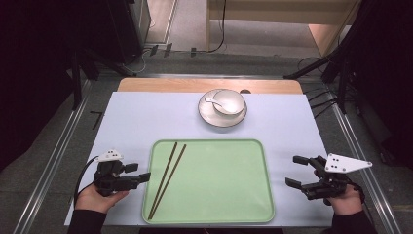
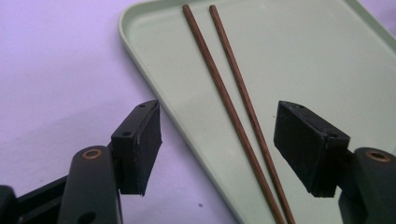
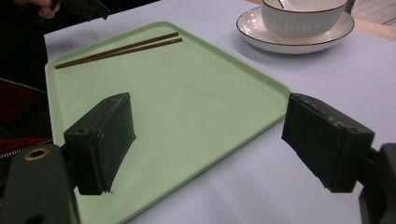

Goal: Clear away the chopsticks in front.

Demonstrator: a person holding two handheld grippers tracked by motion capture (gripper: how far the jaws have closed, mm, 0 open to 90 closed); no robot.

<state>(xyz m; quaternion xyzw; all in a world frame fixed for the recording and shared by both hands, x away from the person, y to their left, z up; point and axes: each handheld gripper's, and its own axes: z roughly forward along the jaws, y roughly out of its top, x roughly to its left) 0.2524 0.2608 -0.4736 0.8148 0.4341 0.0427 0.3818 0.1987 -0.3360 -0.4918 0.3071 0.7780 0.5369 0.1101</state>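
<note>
On the green tray (image 1: 219, 185), chopsticks (image 1: 167, 178) just right of the wide-open, empty left gripper (image 1: 139, 173), right gripper (image 1: 298, 171) wide too.

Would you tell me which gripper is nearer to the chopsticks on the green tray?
Left. The left gripper sits just beside the chopsticks at the tray's left edge; the right gripper is beyond the tray's right edge.

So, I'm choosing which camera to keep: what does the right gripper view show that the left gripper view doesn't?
Right gripper view: the white ceramic bowl on its white brown-rimmed plate, and the open right hand-held gripper. Left gripper view: the open left hand-held gripper, nothing between its jaws. Shared: the two brown wooden chopsticks lying in the pale green plastic tray on the lilac tablecloth.
</note>
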